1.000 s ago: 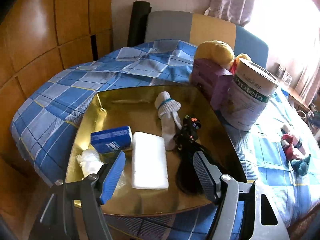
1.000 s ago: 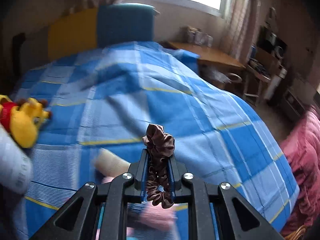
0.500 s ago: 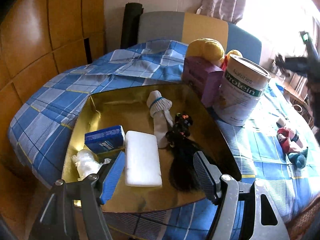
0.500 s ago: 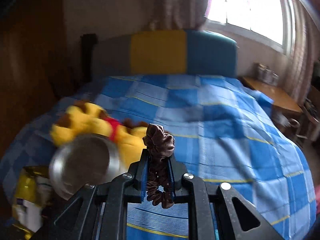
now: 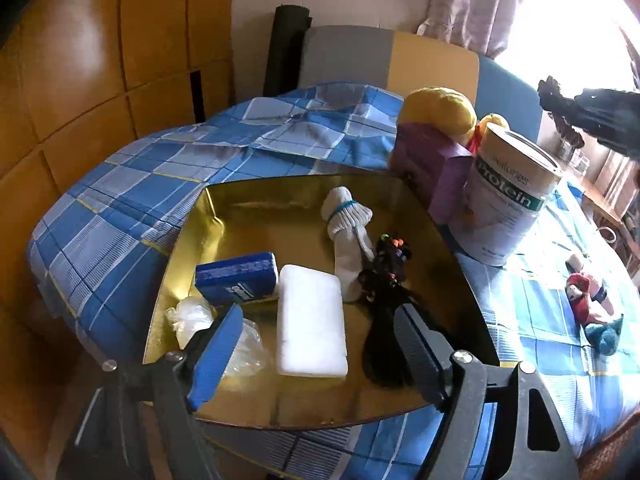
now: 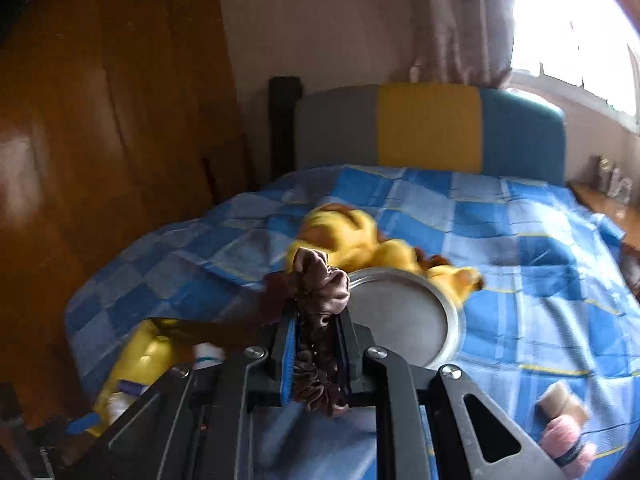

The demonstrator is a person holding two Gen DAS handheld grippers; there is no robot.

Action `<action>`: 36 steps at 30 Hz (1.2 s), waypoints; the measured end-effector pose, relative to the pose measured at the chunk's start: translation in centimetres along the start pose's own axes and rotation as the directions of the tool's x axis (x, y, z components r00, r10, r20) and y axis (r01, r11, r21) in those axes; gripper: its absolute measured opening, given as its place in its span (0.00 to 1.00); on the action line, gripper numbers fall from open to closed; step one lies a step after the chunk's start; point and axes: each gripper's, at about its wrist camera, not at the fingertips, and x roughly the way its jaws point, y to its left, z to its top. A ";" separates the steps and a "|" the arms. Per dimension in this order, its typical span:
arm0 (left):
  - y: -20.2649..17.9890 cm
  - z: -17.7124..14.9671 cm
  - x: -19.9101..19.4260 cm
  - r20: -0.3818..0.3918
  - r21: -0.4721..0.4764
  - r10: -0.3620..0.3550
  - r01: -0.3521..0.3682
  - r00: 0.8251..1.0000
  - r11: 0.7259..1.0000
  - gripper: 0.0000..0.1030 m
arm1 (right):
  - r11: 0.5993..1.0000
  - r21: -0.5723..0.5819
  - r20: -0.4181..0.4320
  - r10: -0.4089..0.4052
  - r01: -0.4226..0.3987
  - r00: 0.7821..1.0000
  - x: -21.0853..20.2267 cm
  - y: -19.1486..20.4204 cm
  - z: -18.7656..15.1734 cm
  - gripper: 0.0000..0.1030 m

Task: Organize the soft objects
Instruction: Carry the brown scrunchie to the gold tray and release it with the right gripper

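Right tongs (image 6: 316, 344) now above the protein can (image 6: 404, 318), clamping brown scrunchie (image 6: 320, 292); left tongs (image 5: 316, 344) agape over gold tray (image 5: 256, 216).

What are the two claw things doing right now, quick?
Left gripper: open, holding nothing, hovering over the gold tray.
Right gripper: closed on the brown scrunchie.

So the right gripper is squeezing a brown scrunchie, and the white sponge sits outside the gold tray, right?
Not quite. The right gripper does squeeze the brown satin scrunchie, but the left wrist view shows the white rectangular sponge lying inside the shiny gold tray, beside the blue sponge block.
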 end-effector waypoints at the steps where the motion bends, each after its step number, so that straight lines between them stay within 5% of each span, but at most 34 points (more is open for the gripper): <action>1: 0.0 0.0 0.0 0.002 0.001 0.002 -0.002 1.000 1.000 0.78 | 1.000 0.007 -0.002 0.025 -0.025 1.000 -0.2 0.5 -0.4 0.15; 8: 0.2 0.1 0.3 -0.016 -0.014 0.000 -0.001 1.000 1.000 0.78 | 0.982 0.028 -0.092 0.191 -0.189 0.977 0.8 5.3 -4.6 0.15; 21: 1.0 -0.2 0.6 -0.022 -0.043 0.010 -0.011 1.000 0.999 0.81 | 0.947 0.127 -0.222 0.318 -0.296 0.922 4.7 9.9 -9.9 0.19; 28: 1.1 -0.4 0.5 -0.016 -0.045 0.005 -0.006 1.000 0.999 0.81 | 0.917 0.224 -0.249 0.382 -0.331 0.890 5.6 9.9 -10.5 0.47; 36: 1.0 -0.5 1.0 -0.036 -0.052 -0.009 0.007 0.999 0.999 0.81 | 0.937 0.196 -0.227 0.331 -0.290 0.916 3.9 9.2 -10.0 0.53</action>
